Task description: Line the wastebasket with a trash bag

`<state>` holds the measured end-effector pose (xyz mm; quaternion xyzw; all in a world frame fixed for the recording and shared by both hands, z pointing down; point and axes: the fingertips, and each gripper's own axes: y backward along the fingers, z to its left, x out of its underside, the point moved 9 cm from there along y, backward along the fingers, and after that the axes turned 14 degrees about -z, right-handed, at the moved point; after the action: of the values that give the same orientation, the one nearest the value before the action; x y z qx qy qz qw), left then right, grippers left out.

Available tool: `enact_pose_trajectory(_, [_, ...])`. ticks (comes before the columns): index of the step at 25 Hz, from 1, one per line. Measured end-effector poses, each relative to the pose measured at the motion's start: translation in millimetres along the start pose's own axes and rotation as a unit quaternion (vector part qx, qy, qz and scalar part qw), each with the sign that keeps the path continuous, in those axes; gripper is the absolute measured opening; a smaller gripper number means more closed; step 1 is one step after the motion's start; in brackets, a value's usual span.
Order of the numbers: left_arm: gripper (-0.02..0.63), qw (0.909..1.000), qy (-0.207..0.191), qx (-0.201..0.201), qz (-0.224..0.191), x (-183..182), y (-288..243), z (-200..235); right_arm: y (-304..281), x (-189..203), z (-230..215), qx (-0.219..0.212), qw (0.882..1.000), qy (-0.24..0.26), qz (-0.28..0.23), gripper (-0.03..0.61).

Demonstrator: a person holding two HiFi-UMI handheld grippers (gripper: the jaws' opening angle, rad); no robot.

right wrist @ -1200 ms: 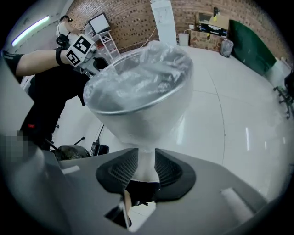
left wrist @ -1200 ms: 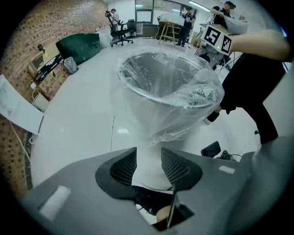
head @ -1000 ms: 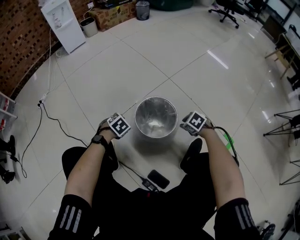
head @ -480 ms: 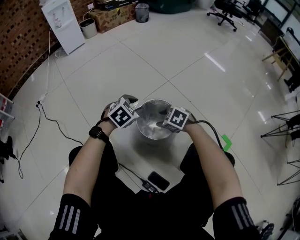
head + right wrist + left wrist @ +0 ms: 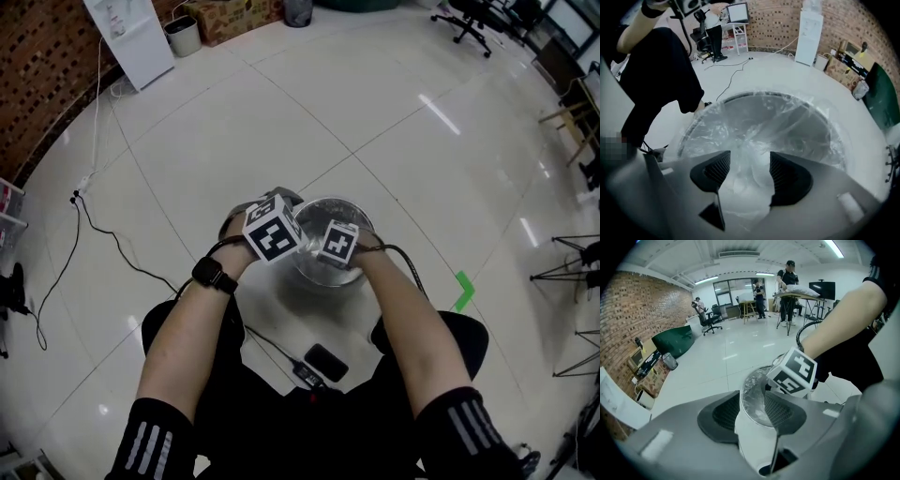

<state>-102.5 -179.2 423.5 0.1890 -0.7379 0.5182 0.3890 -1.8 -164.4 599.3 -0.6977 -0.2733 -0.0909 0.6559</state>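
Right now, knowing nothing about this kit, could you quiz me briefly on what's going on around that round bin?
1. True or false: the wastebasket already has a clear trash bag in it.
2. Where are the left gripper and right gripper? A) close over the wastebasket B) lying on the floor C) by the brick wall
3. Are the right gripper's jaws pinching the bag or apart?
Key: 1 true. 2 A. 3 apart; they have just been opening, with loose bag film between them, unpinched.
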Motion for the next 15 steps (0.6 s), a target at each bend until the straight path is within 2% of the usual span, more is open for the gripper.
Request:
enact_pose_trajectory(2, [0.160, 1.0000, 0.001, 0.005, -0.002, -2.8, -0.3, 0.6, -13.5, 4.7, -6.2, 0.005, 1.000, -0.002, 0.022, 0.273])
enact_pose_trajectory(6, [0.160, 0.9999, -0.008, 0.010, 0.004, -5.8, 2.8, 2.7, -45.8, 8.5, -16.0, 0.008, 0.998, 0.044, 0.055, 0.273])
enact_pose_trajectory(11, [0.158, 1.0000, 0.003, 0.009, 0.002, -1.8, 5.6, 6.5, -75.7, 22.6, -27.1, 0.008, 0.996, 0.035, 0.085, 0.273])
enact_pose_trajectory(15, [0.158, 0.9999, 0.008, 0.008, 0.007, 1.9, 4.6, 8.7, -92.3, 28.7, -33.7, 0.005, 0.997, 0.020, 0.079, 0.273])
